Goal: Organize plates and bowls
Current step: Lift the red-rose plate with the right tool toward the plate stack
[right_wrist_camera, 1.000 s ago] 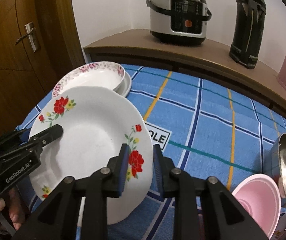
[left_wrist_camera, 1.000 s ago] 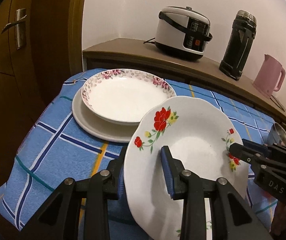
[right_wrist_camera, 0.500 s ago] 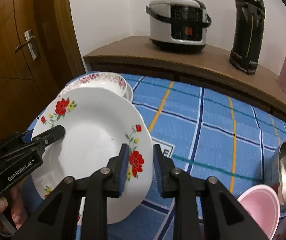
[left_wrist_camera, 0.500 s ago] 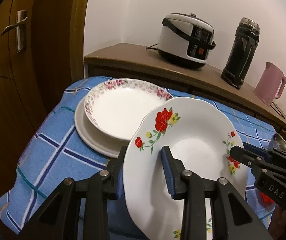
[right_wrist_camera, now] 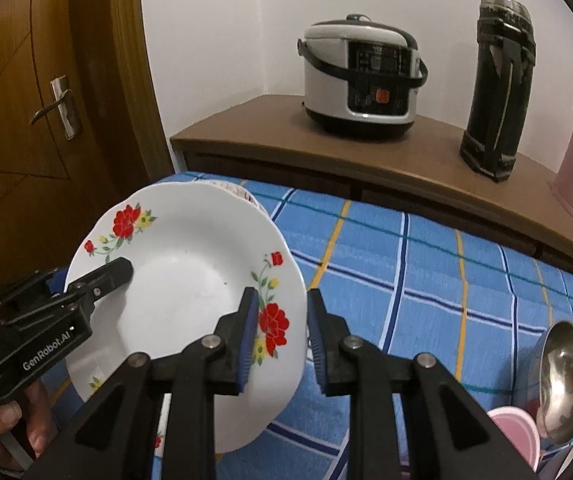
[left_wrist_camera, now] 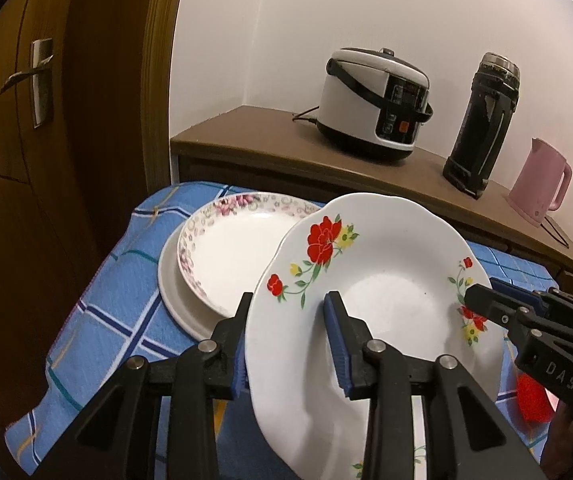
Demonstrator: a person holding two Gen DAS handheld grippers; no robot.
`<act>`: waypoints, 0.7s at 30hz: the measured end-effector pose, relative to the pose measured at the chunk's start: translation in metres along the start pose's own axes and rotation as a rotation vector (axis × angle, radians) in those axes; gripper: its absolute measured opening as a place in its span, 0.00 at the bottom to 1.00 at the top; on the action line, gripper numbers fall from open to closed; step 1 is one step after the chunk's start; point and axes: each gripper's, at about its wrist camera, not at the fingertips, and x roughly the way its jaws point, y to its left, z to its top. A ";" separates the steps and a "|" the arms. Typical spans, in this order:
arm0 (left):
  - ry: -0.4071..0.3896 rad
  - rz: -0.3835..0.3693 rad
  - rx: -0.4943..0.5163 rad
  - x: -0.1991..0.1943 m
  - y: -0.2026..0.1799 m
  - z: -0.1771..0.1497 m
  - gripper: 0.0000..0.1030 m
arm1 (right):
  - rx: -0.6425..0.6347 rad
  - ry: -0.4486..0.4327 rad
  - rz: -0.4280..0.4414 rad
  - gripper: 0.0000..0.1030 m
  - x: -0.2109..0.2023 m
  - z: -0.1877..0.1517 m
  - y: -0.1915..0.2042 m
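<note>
Lifted higher since a second ago: red-flower plate (left_wrist_camera: 374,300) | I pinch its rim with left gripper (left_wrist_camera: 288,344) and right gripper (right_wrist_camera: 278,340) fingers | hangs tilted above worktop (right_wrist_camera: 426,280), stack (left_wrist_camera: 226,256) at 11 o'clock | next: set on stack

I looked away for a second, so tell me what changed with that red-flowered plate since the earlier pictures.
The white plate with red flowers, gripped at opposite rims by the left gripper and right gripper, has been lifted higher and carried toward the pink-rimmed floral plate stacked on the plain white plate. Both grips are unchanged; the stack and blue checked tablecloth stayed put.
</note>
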 end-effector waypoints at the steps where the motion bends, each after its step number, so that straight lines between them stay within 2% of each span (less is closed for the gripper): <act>1: -0.003 0.000 0.002 0.000 0.000 0.002 0.36 | -0.001 -0.004 -0.001 0.24 0.000 0.002 0.000; 10: -0.046 0.010 0.013 0.000 0.006 0.020 0.36 | -0.004 -0.034 -0.007 0.24 0.004 0.022 0.007; 21: -0.057 0.006 0.003 0.010 0.015 0.032 0.36 | -0.011 -0.040 -0.019 0.24 0.014 0.038 0.013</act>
